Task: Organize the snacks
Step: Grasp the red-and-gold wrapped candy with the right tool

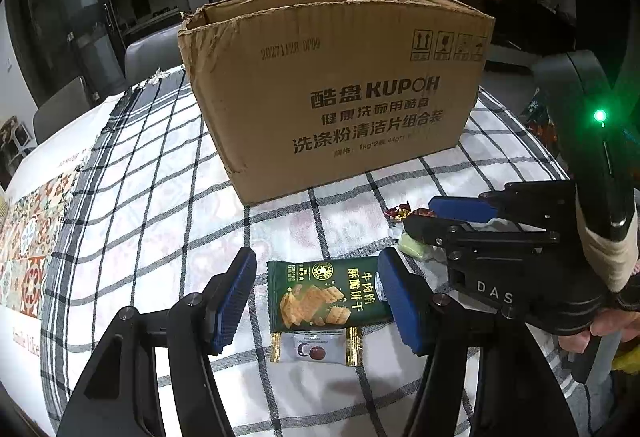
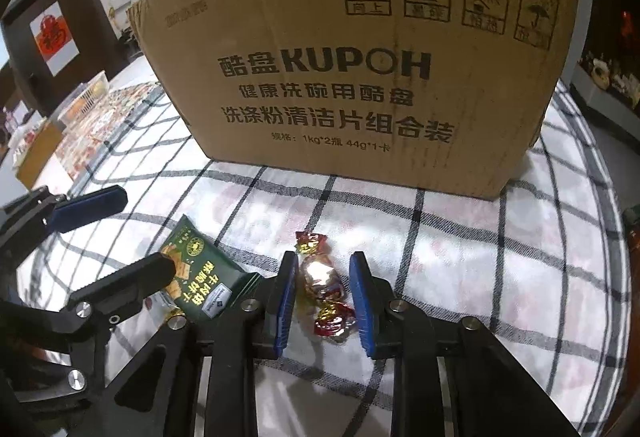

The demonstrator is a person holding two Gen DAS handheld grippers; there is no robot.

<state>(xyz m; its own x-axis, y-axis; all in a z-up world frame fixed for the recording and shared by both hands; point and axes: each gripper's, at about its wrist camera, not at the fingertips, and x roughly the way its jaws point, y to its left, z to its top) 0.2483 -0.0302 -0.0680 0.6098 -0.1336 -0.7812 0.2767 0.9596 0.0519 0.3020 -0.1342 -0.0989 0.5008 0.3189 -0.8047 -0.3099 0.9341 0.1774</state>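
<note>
A green cracker packet lies on the checked cloth between the open fingers of my left gripper, with a small white wrapped sweet just in front of it. The packet also shows in the right wrist view. My right gripper is open around a red and gold wrapped candy that lies on the cloth. In the left wrist view the right gripper is low at the right, beside a pale green sweet. A brown KUPOH cardboard box stands open-topped behind, also seen from the right wrist.
A checked cloth covers the table, with a patterned mat at the left edge. Grey chairs stand behind the table. A basket and small boxes sit at the far left in the right wrist view.
</note>
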